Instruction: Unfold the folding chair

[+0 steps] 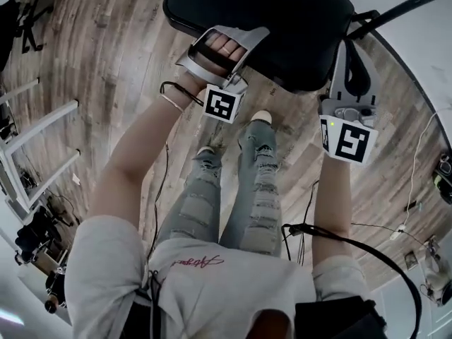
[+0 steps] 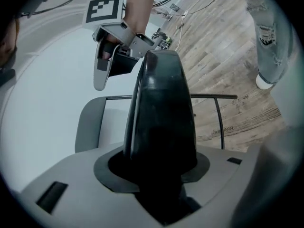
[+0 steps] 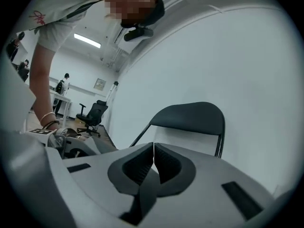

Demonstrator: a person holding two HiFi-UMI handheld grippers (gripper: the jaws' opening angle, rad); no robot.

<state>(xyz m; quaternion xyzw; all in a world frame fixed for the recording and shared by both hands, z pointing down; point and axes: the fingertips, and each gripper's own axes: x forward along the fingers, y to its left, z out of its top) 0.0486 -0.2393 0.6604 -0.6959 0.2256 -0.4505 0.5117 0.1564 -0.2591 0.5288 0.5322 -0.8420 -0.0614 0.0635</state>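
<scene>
The folding chair's black seat [image 1: 275, 20] fills the top of the head view, above the person's feet. My left gripper [image 1: 236, 34] grips the seat's near left edge. In the left gripper view the seat [image 2: 161, 94] stands edge-on between the jaws, with both pads pressed on it. My right gripper [image 1: 345, 55] hangs at the seat's right edge, beside the black frame tube [image 1: 385, 13]; I cannot tell whether it touches. In its own view the right gripper [image 3: 153, 160] has its pads together with nothing between them, and it points at the black backrest [image 3: 190, 118]. The right gripper [image 2: 107, 65] also shows beyond the seat.
The chair stands on a wooden floor [image 1: 106, 55] next to a white wall [image 3: 247, 56]. The person's shoes [image 1: 260, 118] are just under the seat. Cables [image 1: 395, 232] trail at the right. A white frame [image 1: 35, 154] stands at the left, and an office chair [image 3: 92, 113] far off.
</scene>
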